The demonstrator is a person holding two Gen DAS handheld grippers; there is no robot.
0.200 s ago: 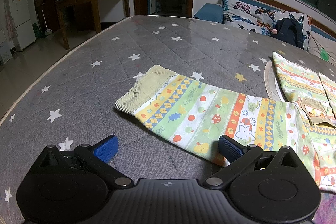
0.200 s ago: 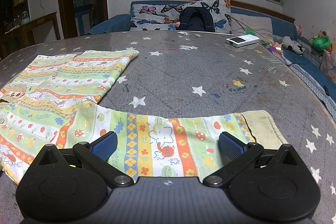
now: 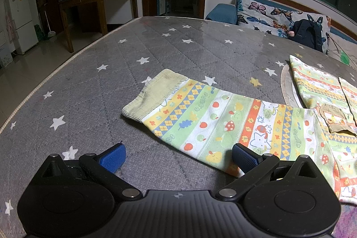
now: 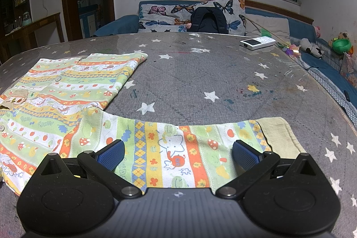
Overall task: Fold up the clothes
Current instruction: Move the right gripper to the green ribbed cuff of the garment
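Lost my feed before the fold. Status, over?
Left gripper open, right gripper open, nothing held. Shirt flat on mattress, sleeves spread. Remote far off, nothing blocking.

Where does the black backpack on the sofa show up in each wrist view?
Left wrist: backpack at the upper right, against the butterfly cushion, beyond the table's far edge.
Right wrist: backpack at top centre, in front of the same cushion.
Shared landmark: the butterfly cushion behind it.
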